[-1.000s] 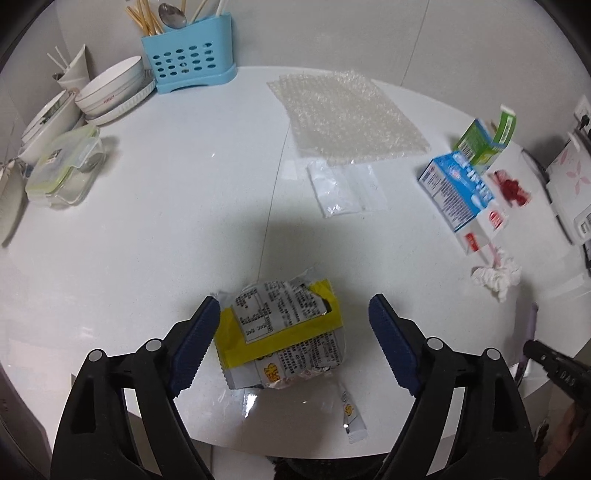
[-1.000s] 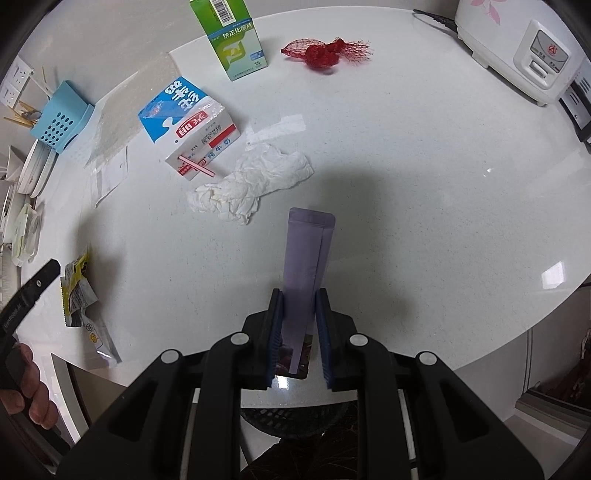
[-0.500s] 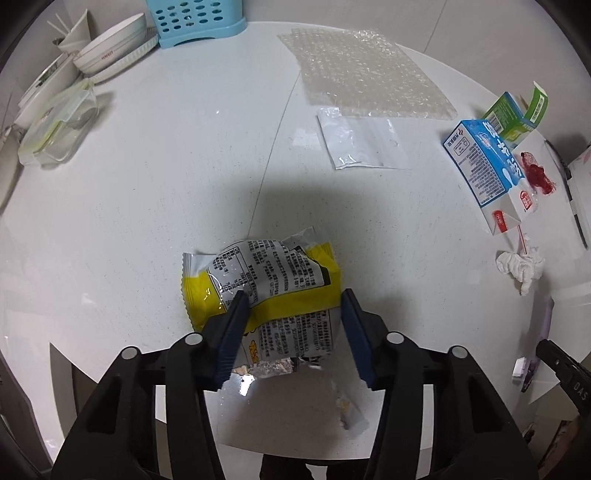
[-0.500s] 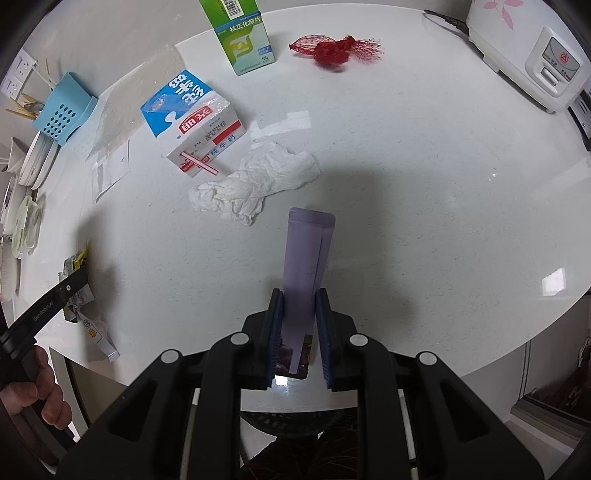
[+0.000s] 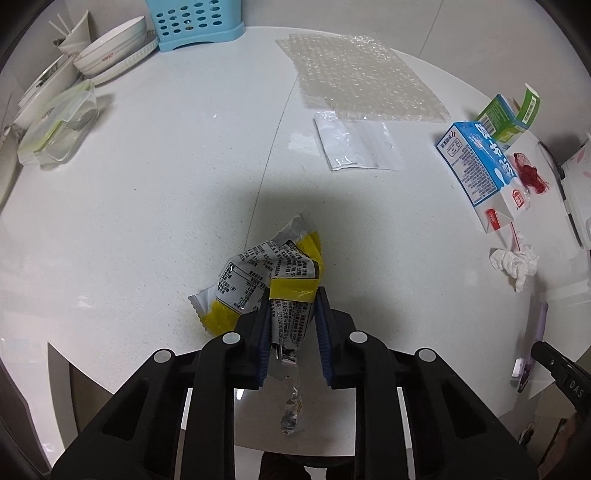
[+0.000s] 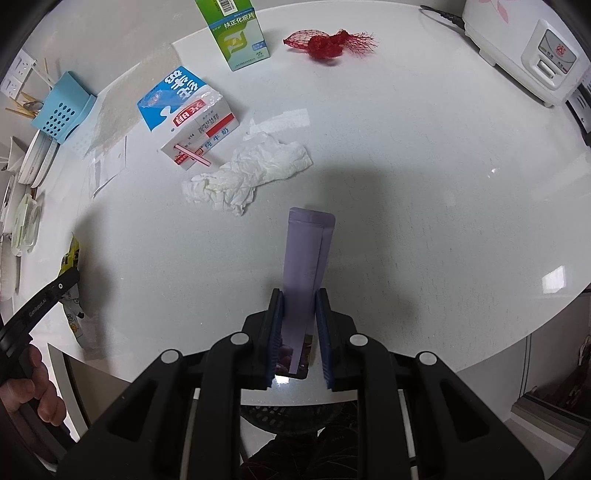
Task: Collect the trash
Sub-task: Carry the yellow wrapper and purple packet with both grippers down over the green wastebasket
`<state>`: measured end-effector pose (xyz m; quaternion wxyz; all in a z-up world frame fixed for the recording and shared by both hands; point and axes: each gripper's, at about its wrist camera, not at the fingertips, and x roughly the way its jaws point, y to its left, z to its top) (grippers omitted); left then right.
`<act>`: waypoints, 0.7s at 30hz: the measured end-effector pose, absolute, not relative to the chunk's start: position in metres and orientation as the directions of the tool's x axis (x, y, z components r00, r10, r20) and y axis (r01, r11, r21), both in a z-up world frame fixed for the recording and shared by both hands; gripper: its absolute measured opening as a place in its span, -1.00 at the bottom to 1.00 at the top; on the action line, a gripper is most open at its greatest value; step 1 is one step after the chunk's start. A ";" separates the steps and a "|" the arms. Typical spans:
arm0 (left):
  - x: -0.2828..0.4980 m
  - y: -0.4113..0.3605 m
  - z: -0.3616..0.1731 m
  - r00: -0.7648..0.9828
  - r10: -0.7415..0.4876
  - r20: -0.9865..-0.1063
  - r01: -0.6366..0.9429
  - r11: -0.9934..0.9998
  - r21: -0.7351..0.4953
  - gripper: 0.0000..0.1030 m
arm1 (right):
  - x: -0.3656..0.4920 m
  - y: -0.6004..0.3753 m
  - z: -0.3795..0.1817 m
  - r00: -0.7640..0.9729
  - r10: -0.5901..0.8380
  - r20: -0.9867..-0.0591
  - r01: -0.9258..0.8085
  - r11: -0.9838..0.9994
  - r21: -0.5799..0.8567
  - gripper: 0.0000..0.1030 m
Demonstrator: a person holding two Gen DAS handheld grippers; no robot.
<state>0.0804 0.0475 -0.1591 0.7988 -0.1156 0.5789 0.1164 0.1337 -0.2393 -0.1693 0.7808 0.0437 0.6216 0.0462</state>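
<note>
The left gripper has just been closing its jaws, which now pinch a crumpled yellow and silver snack wrapper near the front edge of the white worktop. The right gripper jaws are clamped on a flat purple packet that sticks forward over the worktop. Beyond it lie a crumpled white tissue, a blue and white milk carton, a green box and red netting.
</note>
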 end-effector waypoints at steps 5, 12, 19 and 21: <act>0.073 0.044 -0.152 0.323 0.041 -0.946 -0.310 0.949 -0.065 -0.62 | 0.129 -0.241 -0.167 0.231 0.130 -0.964 -0.025 0.991 0.128 -0.66; 0.052 0.033 -0.138 0.360 0.033 -0.932 -0.275 0.959 -0.073 -0.62 | 0.117 -0.239 -0.162 0.241 0.144 -0.960 -0.050 0.989 0.136 -0.66; 0.024 0.024 -0.125 0.398 0.013 -0.917 -0.229 0.970 -0.086 -0.62 | 0.097 -0.230 -0.159 0.261 0.154 -0.953 -0.085 0.987 0.136 -0.66; 0.016 0.024 -0.123 0.404 0.004 -0.915 -0.221 0.971 -0.093 -0.62 | 0.090 -0.227 -0.159 0.262 0.160 -0.952 -0.092 0.986 0.141 -0.66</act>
